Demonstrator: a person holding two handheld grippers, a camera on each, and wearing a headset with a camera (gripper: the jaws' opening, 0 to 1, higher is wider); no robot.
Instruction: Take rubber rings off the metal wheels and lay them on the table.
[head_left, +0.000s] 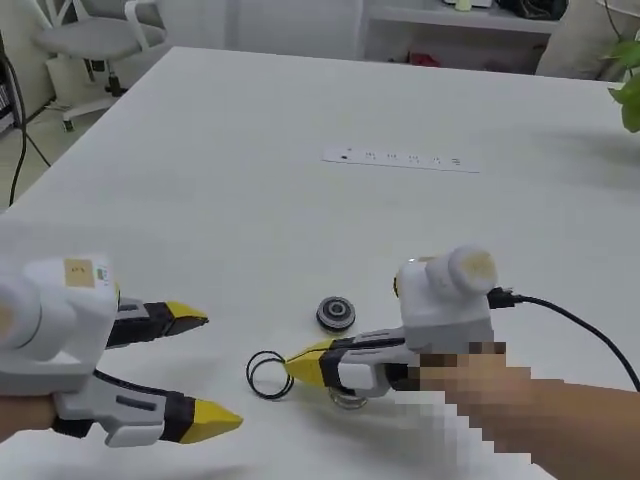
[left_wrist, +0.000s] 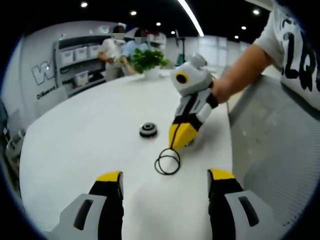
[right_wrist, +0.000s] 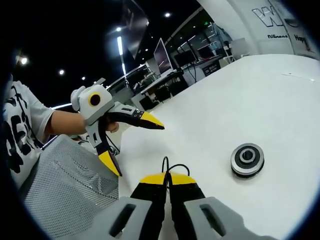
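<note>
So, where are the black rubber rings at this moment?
In the head view the rubber rings lie on the white table, pinched at the tips of the right gripper, with the metal wheel just beyond and the left gripper to their left.

The left claw (head_left: 205, 370) hangs low on the person's left with its yellow-tipped jaws spread wide, and the gap is plain in its own view (left_wrist: 165, 176). From the right claw's view it is rolled, one jaw above the other (right_wrist: 132, 145), gripped in a hand at the end of a bare forearm (right_wrist: 65, 122). The right claw (head_left: 300, 365) reaches in from the right, nearly level and pointing at the left one. Its jaws are pressed together (right_wrist: 167, 177), nipping the edge of a thin black rubber ring (left_wrist: 167, 162). The right forearm (head_left: 560, 410) is bare and runs back to a white sleeve (left_wrist: 290, 35).
</note>
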